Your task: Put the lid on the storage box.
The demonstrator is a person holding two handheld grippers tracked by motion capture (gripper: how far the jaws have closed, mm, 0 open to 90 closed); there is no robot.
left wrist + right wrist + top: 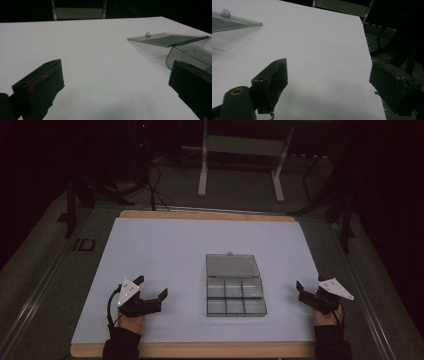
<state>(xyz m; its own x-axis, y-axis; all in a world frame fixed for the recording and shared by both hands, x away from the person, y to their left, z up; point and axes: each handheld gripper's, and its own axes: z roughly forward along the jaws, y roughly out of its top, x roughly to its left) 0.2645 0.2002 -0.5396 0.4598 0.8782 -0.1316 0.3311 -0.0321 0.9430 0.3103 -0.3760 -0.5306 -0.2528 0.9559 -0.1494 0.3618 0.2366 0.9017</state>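
white tabletop [165, 250]: open compartment box [235, 297] is flanked by left gripper [151, 290] and right gripper [309, 287], both wide, empty; an approach is judged next.

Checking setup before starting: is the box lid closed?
No, the lid lies swung open behind the box, baring its six compartments.

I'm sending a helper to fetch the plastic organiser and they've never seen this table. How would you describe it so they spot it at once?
Look at the white sheet covering the wooden table. Near its front edge, right of centre, between the left gripper and the right gripper, lies a clear compartment box. It has six empty compartments in two rows, and its see-through lid is folded open, away from the person.
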